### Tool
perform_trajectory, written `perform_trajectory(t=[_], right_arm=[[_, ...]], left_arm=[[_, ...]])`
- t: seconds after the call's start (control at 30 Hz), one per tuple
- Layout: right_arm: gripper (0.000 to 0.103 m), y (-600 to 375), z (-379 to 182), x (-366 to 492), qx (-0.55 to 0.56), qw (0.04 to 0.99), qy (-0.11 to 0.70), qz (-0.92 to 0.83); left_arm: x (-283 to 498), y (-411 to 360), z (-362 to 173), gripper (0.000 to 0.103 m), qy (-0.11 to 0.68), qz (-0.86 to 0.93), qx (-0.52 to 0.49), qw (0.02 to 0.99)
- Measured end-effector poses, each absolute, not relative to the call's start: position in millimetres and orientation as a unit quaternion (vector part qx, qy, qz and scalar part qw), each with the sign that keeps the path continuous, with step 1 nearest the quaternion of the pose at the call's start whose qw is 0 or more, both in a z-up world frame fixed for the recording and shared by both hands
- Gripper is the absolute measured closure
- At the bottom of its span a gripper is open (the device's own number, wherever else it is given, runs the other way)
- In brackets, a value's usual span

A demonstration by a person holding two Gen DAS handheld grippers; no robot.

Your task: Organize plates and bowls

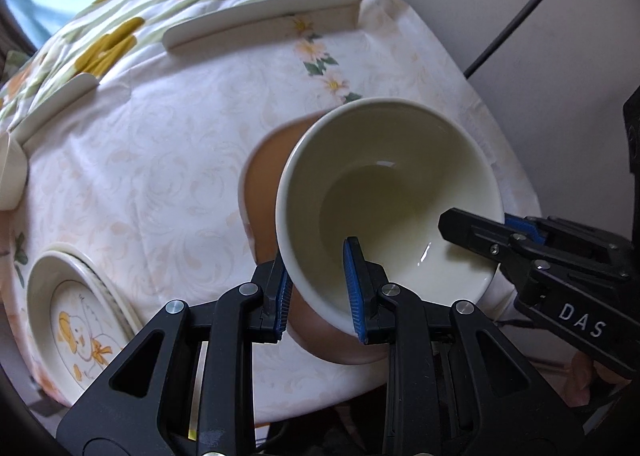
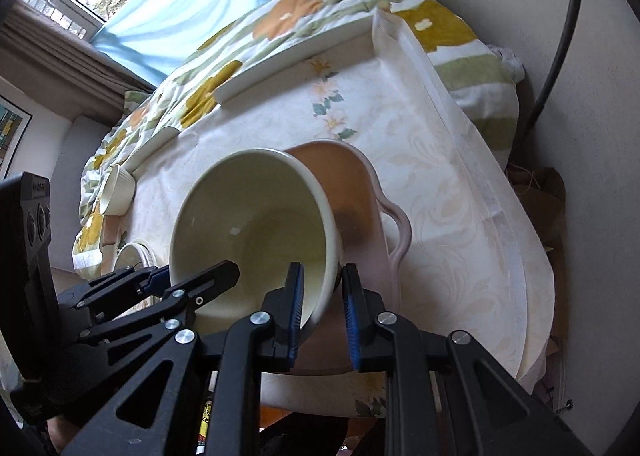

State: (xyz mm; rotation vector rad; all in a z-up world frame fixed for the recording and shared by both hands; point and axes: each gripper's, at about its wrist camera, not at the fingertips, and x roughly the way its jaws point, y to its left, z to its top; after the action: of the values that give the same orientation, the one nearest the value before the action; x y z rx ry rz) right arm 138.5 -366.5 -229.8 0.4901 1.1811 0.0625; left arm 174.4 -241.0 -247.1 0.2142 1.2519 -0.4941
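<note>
A cream bowl (image 1: 384, 192) is tilted above a pink-brown dish with handles (image 1: 264, 180) on the table. My left gripper (image 1: 320, 288) is shut on the cream bowl's near rim, one finger inside, one outside. My right gripper (image 2: 322, 308) is shut on the opposite rim of the same bowl (image 2: 256, 224); it also shows at the right of the left wrist view (image 1: 500, 232). The pink-brown dish (image 2: 360, 192) lies under and behind the bowl. The left gripper (image 2: 184, 280) shows at the left of the right wrist view.
A plate with a duck picture (image 1: 76, 320) sits at the table's near left. A small white ramekin (image 2: 118, 192) stands at the left. Flat white plates (image 1: 256, 16) lie along the far edge. A wall and a cable (image 1: 520, 16) are to the right.
</note>
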Motion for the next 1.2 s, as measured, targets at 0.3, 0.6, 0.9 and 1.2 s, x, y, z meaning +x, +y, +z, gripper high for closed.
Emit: perform_trajectory(t=[0.3, 0.6, 0.9, 1.2], right_arm=[[0.086, -367.8, -248.6, 141.2, 0.232, 0.791, 0.566, 0.011], [0.086, -367.9, -255.1, 142.8, 0.237, 0.788, 0.569, 0.002], [0.086, -366.0, -253.3, 140.7, 0.239, 0.787, 0.569, -0.004], [0.085, -367.3, -243.6, 136.9, 0.236, 0.794, 0.56, -0.005]], left_arm=[[179.4, -253.8, -262.5, 0.081, 0.576, -0.231, 0.141, 0.771], [180.5, -256.3, -267.1, 0.081, 0.571, -0.232, 0.165, 0.77], [179.9, -255.6, -265.2, 0.081, 0.571, -0.232, 0.162, 0.77], [178.9, -254.4, -257.5, 0.081, 0.562, -0.225, 0.169, 0.777]])
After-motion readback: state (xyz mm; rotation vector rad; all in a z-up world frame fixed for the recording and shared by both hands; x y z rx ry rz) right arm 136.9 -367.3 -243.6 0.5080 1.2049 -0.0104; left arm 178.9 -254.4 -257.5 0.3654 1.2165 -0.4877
